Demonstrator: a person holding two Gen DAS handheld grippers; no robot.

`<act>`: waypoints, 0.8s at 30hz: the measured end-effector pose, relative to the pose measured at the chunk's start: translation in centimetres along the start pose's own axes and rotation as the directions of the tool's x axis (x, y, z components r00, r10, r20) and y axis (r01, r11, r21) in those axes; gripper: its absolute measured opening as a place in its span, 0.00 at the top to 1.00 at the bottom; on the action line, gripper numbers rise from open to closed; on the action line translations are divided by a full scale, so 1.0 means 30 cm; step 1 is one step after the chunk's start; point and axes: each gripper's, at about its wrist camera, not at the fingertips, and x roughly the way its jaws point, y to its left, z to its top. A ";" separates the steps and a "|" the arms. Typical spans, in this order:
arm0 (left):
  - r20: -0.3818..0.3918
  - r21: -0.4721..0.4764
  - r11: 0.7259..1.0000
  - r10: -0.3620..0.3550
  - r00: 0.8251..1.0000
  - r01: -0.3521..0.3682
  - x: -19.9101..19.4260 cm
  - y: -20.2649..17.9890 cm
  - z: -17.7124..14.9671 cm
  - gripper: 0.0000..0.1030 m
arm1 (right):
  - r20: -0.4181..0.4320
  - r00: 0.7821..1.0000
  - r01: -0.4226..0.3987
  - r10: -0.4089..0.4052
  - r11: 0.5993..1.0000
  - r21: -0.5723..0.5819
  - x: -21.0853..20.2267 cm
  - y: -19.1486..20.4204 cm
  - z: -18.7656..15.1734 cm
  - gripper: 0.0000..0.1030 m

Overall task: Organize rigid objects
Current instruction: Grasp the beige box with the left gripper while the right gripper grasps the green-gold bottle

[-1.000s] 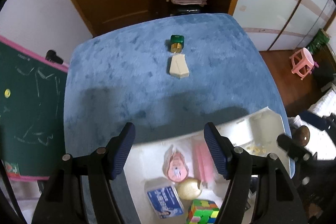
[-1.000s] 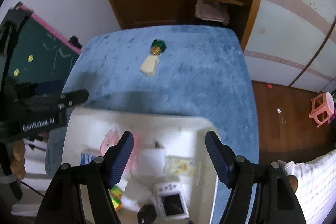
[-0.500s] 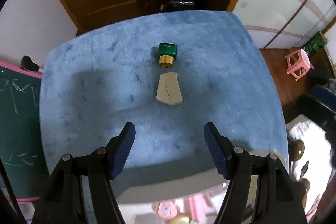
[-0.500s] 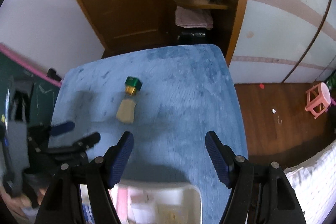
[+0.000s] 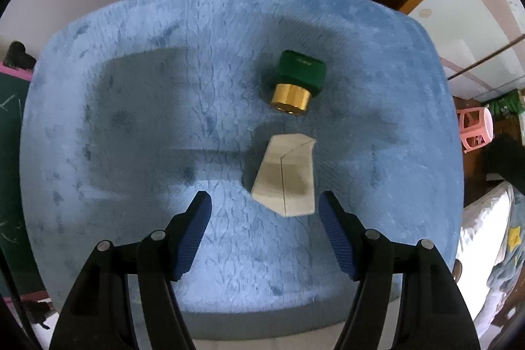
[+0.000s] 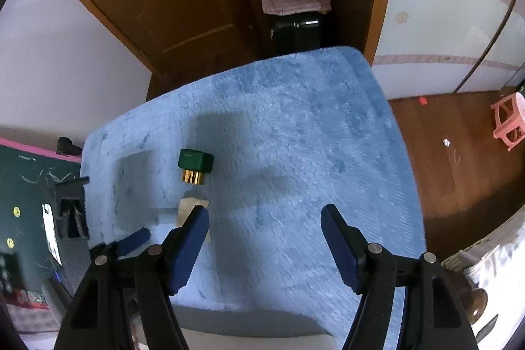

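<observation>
I count two loose things on the blue plush cover [image 5: 131, 153]: one beige wooden block [image 5: 284, 174] and one green cap with a gold collar [image 5: 297, 82].

In my left wrist view the block lies at about twelve o'clock just beyond my left gripper [image 5: 265, 218], a little toward the right finger, with the green and gold cap farther out at roughly one o'clock, close to the block but not touching it. My left gripper's fingers stand wide apart with nothing between the blue pads [image 5: 193, 235]; it looks almost straight down at the cover.

My right gripper [image 6: 265, 235] is likewise spread wide and holds nothing. From that view the cap sits at about eleven o'clock, and the block lies just below it, partly hidden behind my left-side finger [image 6: 188, 246]. My other gripper shows at nine o'clock there, low and blurred.

The cap's green top carries a short line of small pale lettering, but it is too small and soft for me to read; it may be a brand name. The block bears one thin pencil-like line along its length and no writing.

Beyond the cover, one pink stool [image 6: 510, 120] stands on the wooden floor at three o'clock, and one chalkboard with a pink frame [image 6: 23, 195] leans at nine o'clock.
</observation>
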 end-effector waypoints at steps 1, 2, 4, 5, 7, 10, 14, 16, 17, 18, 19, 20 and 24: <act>-0.007 -0.006 1.000 -0.001 1.000 0.001 0.013 0.002 0.001 0.31 | -0.005 1.000 -0.003 0.003 1.000 0.001 0.011 0.003 0.003 0.31; -0.009 -0.008 1.000 -0.003 1.000 0.003 0.021 0.004 0.003 0.31 | -0.011 1.000 -0.004 0.004 1.000 0.000 0.025 0.009 0.009 0.31; -0.011 -0.008 1.000 -0.007 1.000 0.007 0.035 0.001 0.004 0.31 | -0.020 1.000 -0.001 0.001 1.000 -0.007 0.048 0.024 0.014 0.31; -0.012 -0.008 1.000 -0.011 1.000 0.011 0.038 0.000 0.004 0.31 | -0.024 1.000 -0.002 0.002 1.000 -0.009 0.058 0.028 0.016 0.31; -0.016 -0.007 1.000 -0.009 1.000 0.009 0.050 -0.003 0.004 0.31 | -0.039 0.999 -0.008 0.008 1.000 -0.007 0.083 0.037 0.023 0.31; -0.029 -0.026 0.999 -0.022 0.999 0.021 0.071 -0.001 0.004 0.31 | -0.057 0.998 -0.018 0.018 1.000 -0.002 0.120 0.047 0.031 0.31; -0.043 -0.063 0.998 -0.026 0.999 0.023 0.101 0.009 -0.007 0.33 | -0.080 0.996 -0.030 0.030 1.000 0.004 0.169 0.061 0.050 0.31; -0.026 -0.098 0.995 -0.039 0.999 0.036 0.101 0.025 -0.017 0.35 | -0.092 0.995 -0.037 0.037 0.999 0.011 0.194 0.066 0.061 0.31; -0.013 -0.108 0.993 -0.040 0.999 0.039 0.096 0.030 -0.023 0.45 | -0.098 0.994 -0.044 0.046 0.999 0.016 0.210 0.070 0.066 0.31; -0.004 -0.113 0.993 -0.041 0.999 0.040 0.090 0.036 -0.027 0.51 | -0.105 0.993 -0.051 0.053 0.998 0.022 0.224 0.073 0.072 0.31; 0.003 -0.122 0.991 -0.046 0.999 0.046 0.085 0.043 -0.030 0.51 | -0.110 0.992 -0.057 0.060 0.998 0.029 0.235 0.076 0.076 0.31; 0.007 -0.134 0.989 -0.058 0.998 0.058 0.082 0.052 -0.032 0.51 | -0.116 0.991 -0.064 0.068 0.997 0.035 0.246 0.081 0.078 0.31; 0.031 -0.192 0.977 -0.084 0.996 0.089 0.059 0.114 -0.047 0.52 | -0.130 0.987 -0.083 0.089 0.995 0.051 0.291 0.110 0.100 0.31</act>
